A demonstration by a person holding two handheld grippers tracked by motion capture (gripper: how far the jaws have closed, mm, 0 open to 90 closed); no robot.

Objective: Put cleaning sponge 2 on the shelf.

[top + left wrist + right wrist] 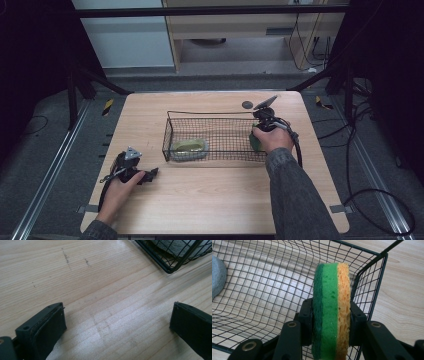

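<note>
Holding the sponge (331,310) clenched in my right tongs (331,322), just inside the basket's (372,277) corner. Left tongs (117,325) rest released on the table (100,290). Next, I'd judge: lower, then let go.

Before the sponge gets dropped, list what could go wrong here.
1. The right gripper has the sponge squeezed on edge between its jaws, right next to the wire basket's corner. On release it may catch the rim or tip out onto the table.
2. The jaws sit close to the mesh wall, so opening them could snag a wire and shove the basket.
3. The sponge may spring or roll toward the grey pad already inside.
</note>
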